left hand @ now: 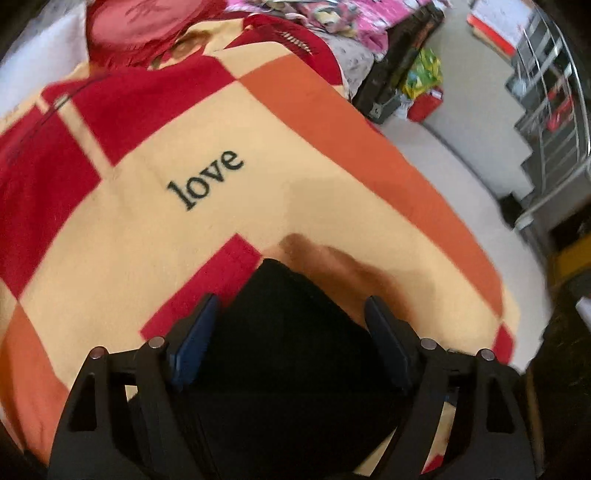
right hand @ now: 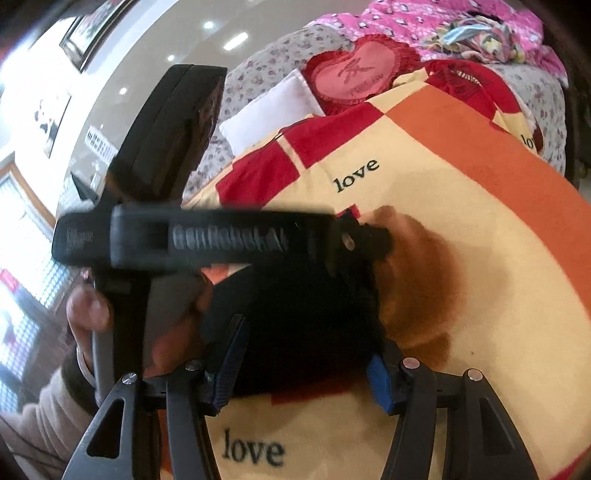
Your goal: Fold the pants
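Note:
The black pants (left hand: 288, 350) lie bunched in a dark heap on the patchwork bedcover (left hand: 258, 129). In the left wrist view my left gripper (left hand: 290, 306) points steeply down over them, its jaws wide apart and the blue pads clear of the cloth. In the right wrist view the pants (right hand: 306, 314) fill the gap between my right gripper's (right hand: 306, 332) blue pads; the jaws stand apart and I see no pinch on the cloth. The left gripper (right hand: 373, 240) crosses that view from the left, with its tips over the pants' far edge. A hand (right hand: 88, 306) holds its handle.
The bedcover (right hand: 443, 177) has red, orange and cream patches printed "love". At the bed's head lie a red heart cushion (right hand: 354, 74), a white pillow (right hand: 273, 110) and pink bedding (right hand: 443, 29). Right of the bed are pale floor (left hand: 461, 166) and a metal rack (left hand: 546, 92).

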{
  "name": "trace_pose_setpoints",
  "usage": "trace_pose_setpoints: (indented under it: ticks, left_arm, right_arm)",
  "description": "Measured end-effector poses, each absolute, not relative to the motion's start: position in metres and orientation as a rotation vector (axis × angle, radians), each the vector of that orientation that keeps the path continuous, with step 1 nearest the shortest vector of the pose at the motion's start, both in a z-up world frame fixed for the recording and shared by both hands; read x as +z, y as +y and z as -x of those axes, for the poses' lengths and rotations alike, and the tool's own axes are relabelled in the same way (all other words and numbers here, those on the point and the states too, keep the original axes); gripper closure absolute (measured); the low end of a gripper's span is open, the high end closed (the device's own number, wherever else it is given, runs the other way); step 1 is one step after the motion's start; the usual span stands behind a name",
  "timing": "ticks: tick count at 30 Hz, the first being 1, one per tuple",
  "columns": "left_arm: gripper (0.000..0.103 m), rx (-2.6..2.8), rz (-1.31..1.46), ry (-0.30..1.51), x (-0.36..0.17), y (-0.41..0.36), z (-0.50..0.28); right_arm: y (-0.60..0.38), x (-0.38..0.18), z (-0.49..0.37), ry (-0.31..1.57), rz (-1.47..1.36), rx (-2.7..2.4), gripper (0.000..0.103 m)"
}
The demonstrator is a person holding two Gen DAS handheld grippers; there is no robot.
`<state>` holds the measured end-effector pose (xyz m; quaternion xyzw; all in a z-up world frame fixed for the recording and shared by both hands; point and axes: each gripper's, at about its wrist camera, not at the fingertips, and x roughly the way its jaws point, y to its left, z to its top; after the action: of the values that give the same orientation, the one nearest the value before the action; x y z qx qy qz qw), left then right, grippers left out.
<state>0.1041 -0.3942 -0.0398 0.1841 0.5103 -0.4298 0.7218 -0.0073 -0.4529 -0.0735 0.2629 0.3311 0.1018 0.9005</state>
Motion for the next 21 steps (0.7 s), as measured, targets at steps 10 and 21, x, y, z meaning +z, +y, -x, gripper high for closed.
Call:
trace_pose_setpoints:
  ticks: [10, 21]
  left_arm:
    - [0.063, -0.959, -0.267, 1.165, -0.019, -0.372, -0.114]
    - [0.063, -0.635, 0.012, 1.049, 0.042, -0.164, -0.111]
  right_arm:
    - [-0.428, -0.042, -0.004, 0.658, -0.438, 0.239, 0.089]
    - [-0.279, 0.001, -0.021, 0.649, -0.201, 0.603, 0.09]
